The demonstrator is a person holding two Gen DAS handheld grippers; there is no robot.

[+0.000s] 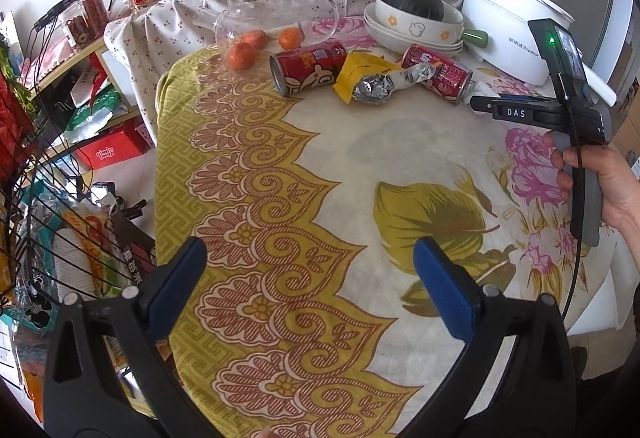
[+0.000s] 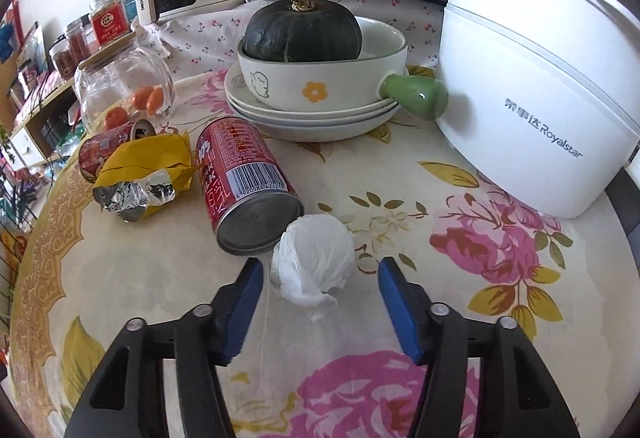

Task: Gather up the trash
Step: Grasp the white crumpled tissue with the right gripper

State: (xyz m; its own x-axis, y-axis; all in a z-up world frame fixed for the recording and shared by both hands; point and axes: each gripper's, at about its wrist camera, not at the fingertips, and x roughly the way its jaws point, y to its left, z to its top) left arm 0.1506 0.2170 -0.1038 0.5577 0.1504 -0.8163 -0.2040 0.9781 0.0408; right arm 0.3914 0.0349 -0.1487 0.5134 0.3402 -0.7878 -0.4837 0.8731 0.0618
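Two red cans [image 2: 244, 182] lie left of centre beside a yellow wrapper [image 2: 148, 166]. Right gripper [image 2: 320, 274], jaws apart, brackets a white tissue ball [image 2: 314, 258] at centre, untouched. Left gripper [image 1: 310, 258] gapes over bare tablecloth [image 1: 320, 166].

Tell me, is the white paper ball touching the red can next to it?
Touching. The right wrist view shows the white paper ball pressed against the red can at its silver bottom rim.

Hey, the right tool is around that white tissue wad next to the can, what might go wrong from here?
1. The tissue wad touches the red can lying on its side; closing the right tool may nudge it rolling.
2. The wad sits nearer the left finger, so it might get pinched off-centre and slip.
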